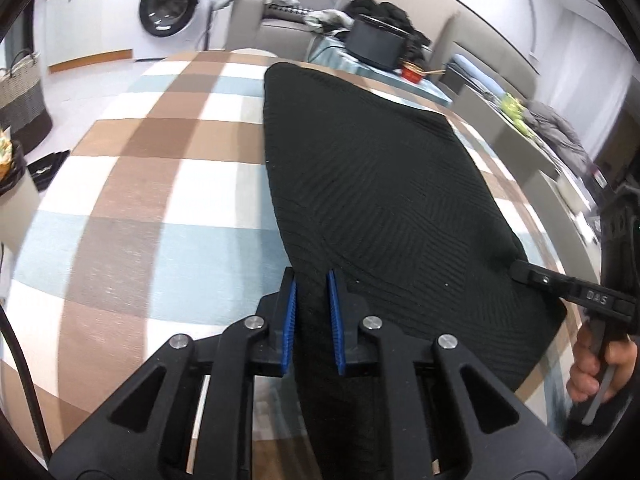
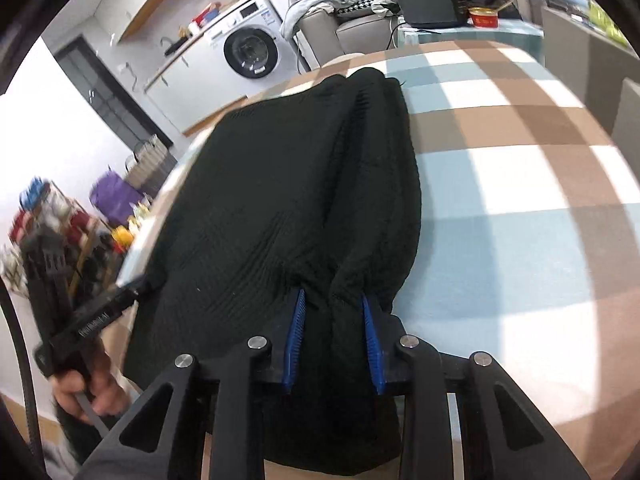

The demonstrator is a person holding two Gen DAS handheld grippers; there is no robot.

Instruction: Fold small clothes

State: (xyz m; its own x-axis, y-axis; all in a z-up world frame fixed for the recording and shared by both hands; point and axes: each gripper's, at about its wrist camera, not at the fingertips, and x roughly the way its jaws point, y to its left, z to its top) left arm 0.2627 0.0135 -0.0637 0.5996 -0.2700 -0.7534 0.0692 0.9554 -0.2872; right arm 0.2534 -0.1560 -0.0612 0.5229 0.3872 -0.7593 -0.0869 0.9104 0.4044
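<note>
Right gripper (image 1: 524,270) arm marked "DAS"; black knit garment (image 1: 380,184) unlabelled.

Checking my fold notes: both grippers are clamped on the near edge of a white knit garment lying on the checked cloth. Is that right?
Not quite: the knit garment is black, not white, as both wrist views show. The left gripper and right gripper do clamp its near edge on the checked cloth.

Black ribbed knit garment (image 1: 372,168); tablecloth (image 1: 160,152) brown, white, pale-blue check; claw pads (image 1: 291,320) blue.
</note>
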